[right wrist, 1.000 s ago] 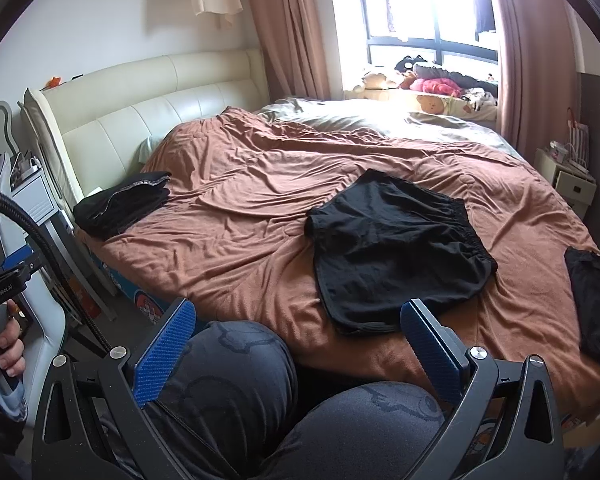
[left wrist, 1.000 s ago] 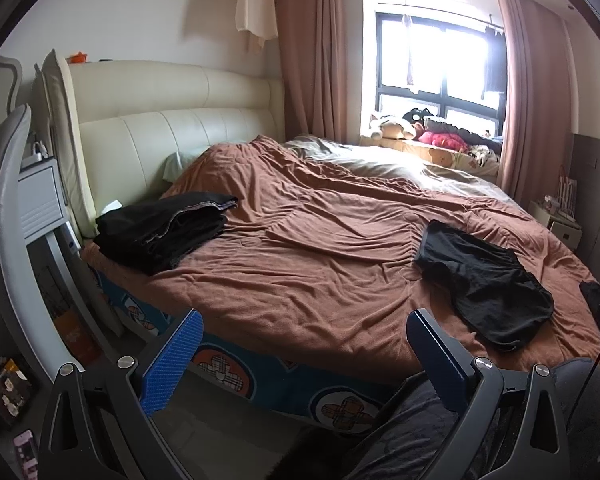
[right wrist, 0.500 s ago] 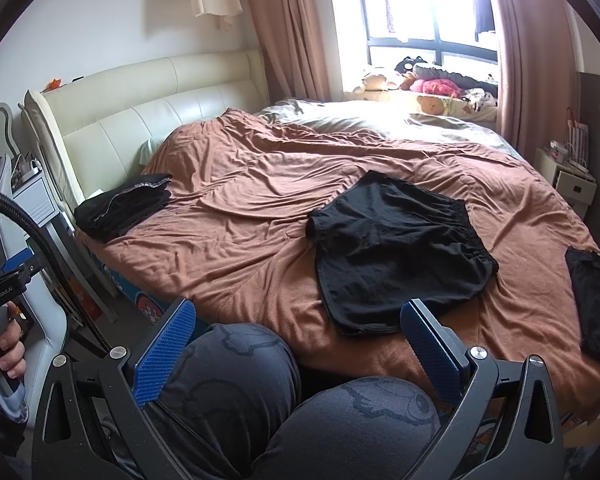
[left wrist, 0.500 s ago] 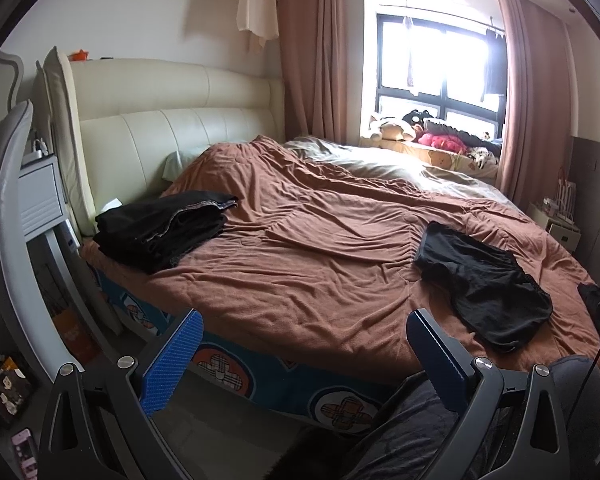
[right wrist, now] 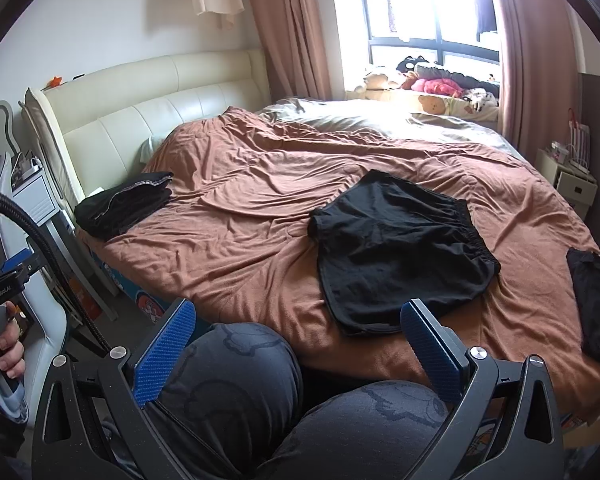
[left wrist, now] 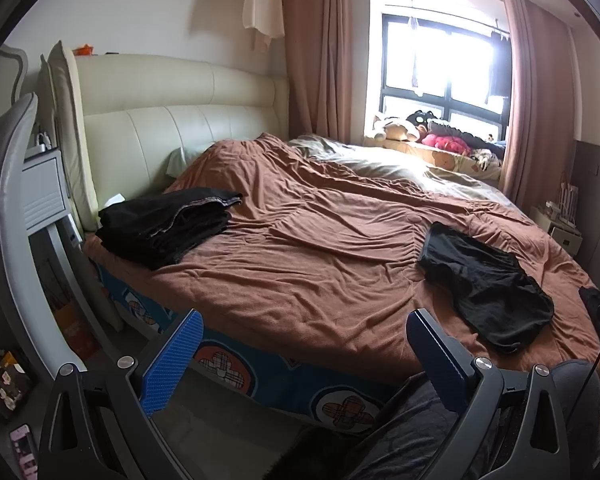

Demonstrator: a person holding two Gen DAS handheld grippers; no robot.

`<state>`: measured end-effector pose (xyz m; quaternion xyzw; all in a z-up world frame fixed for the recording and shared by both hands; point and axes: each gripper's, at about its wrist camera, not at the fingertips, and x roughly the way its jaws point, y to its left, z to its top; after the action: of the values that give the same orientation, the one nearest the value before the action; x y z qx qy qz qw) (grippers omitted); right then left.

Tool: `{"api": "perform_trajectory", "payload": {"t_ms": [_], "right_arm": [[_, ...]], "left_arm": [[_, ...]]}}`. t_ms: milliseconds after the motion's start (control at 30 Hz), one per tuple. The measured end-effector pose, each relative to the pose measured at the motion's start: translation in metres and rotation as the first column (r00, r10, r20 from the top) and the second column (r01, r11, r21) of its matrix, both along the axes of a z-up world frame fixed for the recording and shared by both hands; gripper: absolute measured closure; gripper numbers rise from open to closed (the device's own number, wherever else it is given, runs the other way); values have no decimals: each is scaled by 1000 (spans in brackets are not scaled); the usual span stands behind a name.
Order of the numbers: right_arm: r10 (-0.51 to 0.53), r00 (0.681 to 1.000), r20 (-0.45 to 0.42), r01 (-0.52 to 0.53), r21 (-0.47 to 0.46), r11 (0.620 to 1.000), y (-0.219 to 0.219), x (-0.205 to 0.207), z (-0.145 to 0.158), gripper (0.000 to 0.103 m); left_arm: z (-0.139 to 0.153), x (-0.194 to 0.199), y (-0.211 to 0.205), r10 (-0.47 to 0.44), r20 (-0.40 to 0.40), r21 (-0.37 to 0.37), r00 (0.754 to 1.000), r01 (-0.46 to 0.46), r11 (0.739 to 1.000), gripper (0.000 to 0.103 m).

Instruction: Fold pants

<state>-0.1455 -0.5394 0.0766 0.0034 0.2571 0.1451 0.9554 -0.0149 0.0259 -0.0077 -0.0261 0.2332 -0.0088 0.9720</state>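
Note:
Black shorts lie spread flat on the brown bedspread, waistband to the right; they also show in the left wrist view. My right gripper is open and empty, held above the person's knees just short of the shorts' near hem. My left gripper is open and empty, off the bed's near edge, left of the shorts. A stack of folded black garments lies near the headboard, also seen in the right wrist view.
Another black garment lies at the bed's right edge. The person's legs in grey pants sit against the bed's side. A grey chair stands at left. A nightstand stands at far right.
Both views have shifted only slightly; the grippers stay open and the shorts have not moved.

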Motion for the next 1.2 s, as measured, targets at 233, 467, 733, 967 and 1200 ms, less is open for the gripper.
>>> {"api": "perform_trajectory", "payload": {"t_ms": [233, 467, 733, 967, 1200], "right_arm": [[-3, 1000, -1, 3, 9, 1000, -3, 1, -1, 0], [-5, 1000, -4, 6, 13, 1000, -4, 3, -1, 0], [-9, 1000, -7, 9, 23, 1000, -5, 4, -1, 0], [-22, 1000, -18, 22, 28, 999, -10, 10, -3, 0], [-70, 997, -34, 72, 39, 997, -23, 21, -4, 0]], "left_arm": [[0, 0, 1, 0, 3, -1, 1000, 0, 1000, 0], [2, 2, 2, 3, 0, -2, 1000, -3, 1000, 0], [2, 3, 1, 1, -2, -3, 1000, -1, 1000, 0], [4, 14, -4, -22, -10, 2, 1000, 22, 1000, 0], [2, 36, -21, -84, -27, 5, 996, 84, 996, 0]]}}
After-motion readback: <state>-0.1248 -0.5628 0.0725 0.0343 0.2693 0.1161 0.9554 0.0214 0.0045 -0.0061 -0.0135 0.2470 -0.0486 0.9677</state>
